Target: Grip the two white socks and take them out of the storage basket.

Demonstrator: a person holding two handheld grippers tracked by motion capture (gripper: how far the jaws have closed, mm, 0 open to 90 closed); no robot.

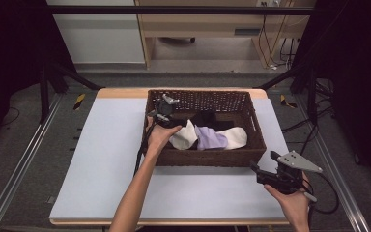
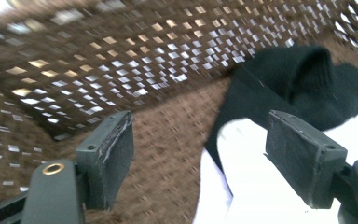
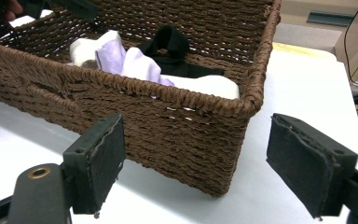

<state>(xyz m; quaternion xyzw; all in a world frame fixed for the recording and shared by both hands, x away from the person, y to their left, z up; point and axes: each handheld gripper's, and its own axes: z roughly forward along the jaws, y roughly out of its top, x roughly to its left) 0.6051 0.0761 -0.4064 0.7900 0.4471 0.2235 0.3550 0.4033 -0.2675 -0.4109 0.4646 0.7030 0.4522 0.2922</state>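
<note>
The left gripper (image 2: 199, 154) had its jaws wide apart and held nothing. It was down inside the basket (image 2: 121, 51), near the left end. Between its jaws lay the brown woven floor of the basket and the edge of a white sock (image 2: 256, 186). The right jaw sat over that white sock, but I could not tell if it touched it. A black sock (image 2: 303, 79) lay just past the jaws, up against the back wall of the basket and partly on top of the white sock.

In the high view, the left gripper (image 1: 163, 110) sat in the back left corner of the basket (image 1: 200, 158), and the white sock (image 1: 185, 136) lay just beside it. A purple sock (image 1: 210, 137) lay next to the white one, in the middle. Another white sock (image 1: 235, 137) lay to its right.

The right gripper (image 3: 195, 170) also had its jaws spread open and empty. It was outside the basket (image 3: 168, 130), in front of a corner of it, above the white table (image 3: 303, 84). In the high view, the right gripper (image 1: 263, 170) was near the front right corner of the basket, well apart from the socks.
</note>
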